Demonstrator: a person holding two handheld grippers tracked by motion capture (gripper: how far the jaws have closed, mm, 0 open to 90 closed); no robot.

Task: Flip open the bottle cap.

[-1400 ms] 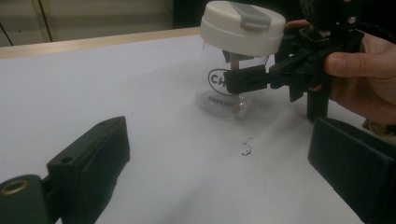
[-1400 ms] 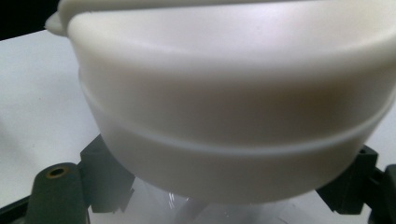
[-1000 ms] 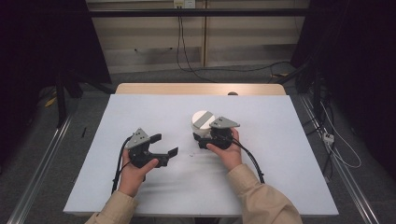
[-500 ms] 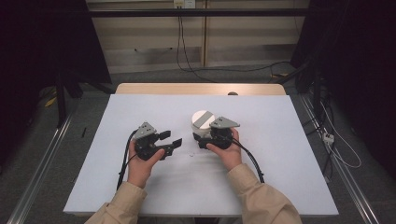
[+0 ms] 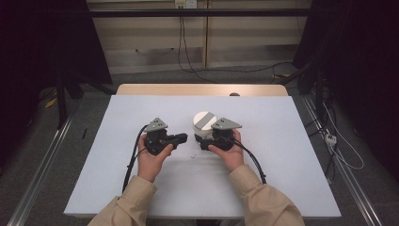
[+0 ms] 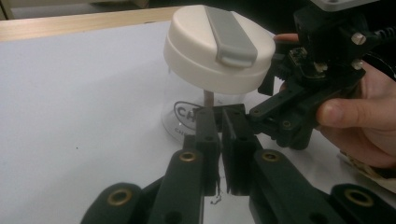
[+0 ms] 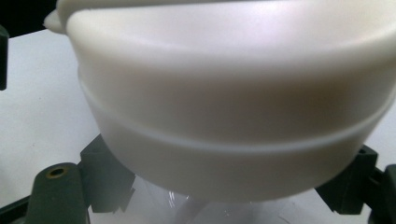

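A clear cup with a white lid and a grey flip tab stands upright on the white table. My right gripper is shut on the cup's clear body just under the lid, one jaw on each side. My left gripper points right at the cup. Its jaws are shut on nothing, with the tips just short of the printed clear wall. A thin brown stick stands inside the cup.
The white table has a bare wooden strip along its far edge. Black cables trail from both grippers toward the person. Dark floor, rails and loose wires surround the table.
My left gripper has moved right and forward, up to the cup, and its jaws have come together. The right gripper and the cup have stayed put.
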